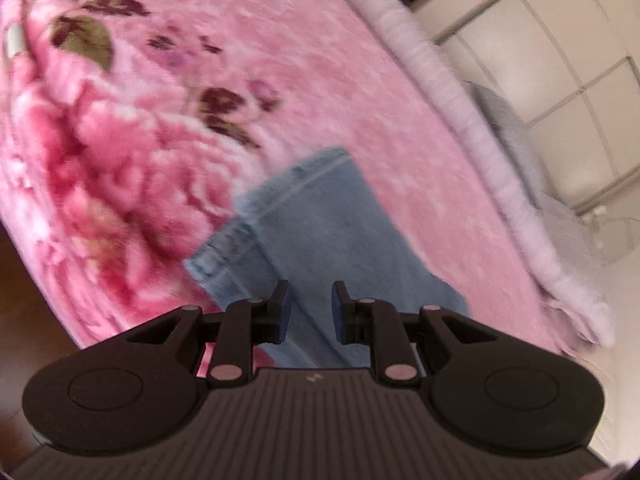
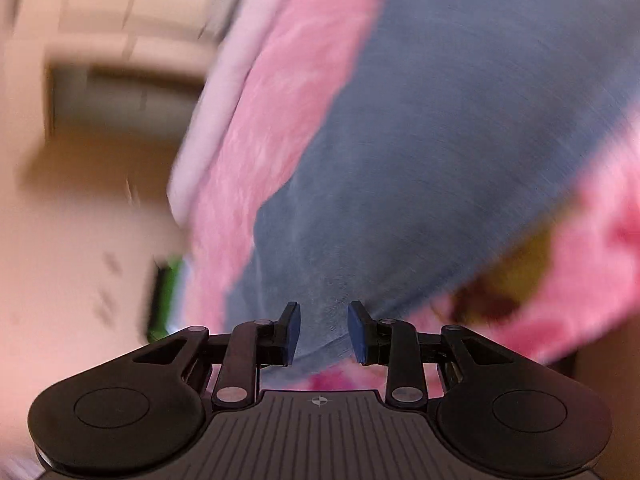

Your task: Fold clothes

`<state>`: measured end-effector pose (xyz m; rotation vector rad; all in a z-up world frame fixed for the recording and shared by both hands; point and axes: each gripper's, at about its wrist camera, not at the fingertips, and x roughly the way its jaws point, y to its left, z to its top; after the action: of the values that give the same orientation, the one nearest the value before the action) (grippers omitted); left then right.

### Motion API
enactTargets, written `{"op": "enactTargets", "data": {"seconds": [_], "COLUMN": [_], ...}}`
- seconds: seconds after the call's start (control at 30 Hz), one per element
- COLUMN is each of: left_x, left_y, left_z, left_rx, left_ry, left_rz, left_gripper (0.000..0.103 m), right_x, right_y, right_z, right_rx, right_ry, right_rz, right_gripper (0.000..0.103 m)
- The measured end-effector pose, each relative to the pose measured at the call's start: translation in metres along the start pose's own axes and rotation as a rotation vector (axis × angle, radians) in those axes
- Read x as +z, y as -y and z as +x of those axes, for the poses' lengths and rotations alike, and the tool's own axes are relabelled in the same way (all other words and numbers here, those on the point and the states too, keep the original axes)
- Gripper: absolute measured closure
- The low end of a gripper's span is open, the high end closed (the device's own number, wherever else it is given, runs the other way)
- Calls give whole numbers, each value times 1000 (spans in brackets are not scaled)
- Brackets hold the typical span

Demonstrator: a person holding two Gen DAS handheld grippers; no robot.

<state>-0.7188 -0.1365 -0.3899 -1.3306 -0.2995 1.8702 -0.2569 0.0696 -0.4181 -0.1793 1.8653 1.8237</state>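
Blue denim jeans (image 1: 320, 220) lie folded on a pink flowered blanket (image 1: 240, 80), their hemmed end pointing away from me. My left gripper (image 1: 311, 292) hovers over the near part of the denim, open, with nothing pressed between its blue pads. The right wrist view is blurred by motion. There the jeans (image 2: 440, 140) fill the upper right, lying on the same blanket (image 2: 280, 100). My right gripper (image 2: 324, 312) is open just above the denim's near edge, its pads apart and holding nothing.
The blanket's pale fluffy border (image 1: 460, 120) runs along the bed's far side, with grey bedding (image 1: 504, 132) beyond it. Cream cabinet doors (image 1: 560, 60) stand behind. Dark floor (image 1: 16, 280) shows at the left. A green object (image 2: 164, 296) sits blurred beside the bed.
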Motion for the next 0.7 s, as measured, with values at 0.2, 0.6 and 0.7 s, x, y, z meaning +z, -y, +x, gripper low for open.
{"op": "enactTargets", "data": {"seconds": [0.2,0.6,0.7], "left_x": [-1,6,3], "left_y": [-1,-9,-9], "left_z": [2,20,11], "left_rx": [1,-19,-34], "left_ry": [14,7,29], "left_rz": [2,-30,-12], "left_gripper": [87,101,103], "right_x": [-2,12,11], "right_y": [30,31,20], "right_z": [-2,10,11], "right_rx": [56,11,-22], "right_ry": [21,68,78], "right_rz": [274,295,214], "right_gripper": [72,95,102]}}
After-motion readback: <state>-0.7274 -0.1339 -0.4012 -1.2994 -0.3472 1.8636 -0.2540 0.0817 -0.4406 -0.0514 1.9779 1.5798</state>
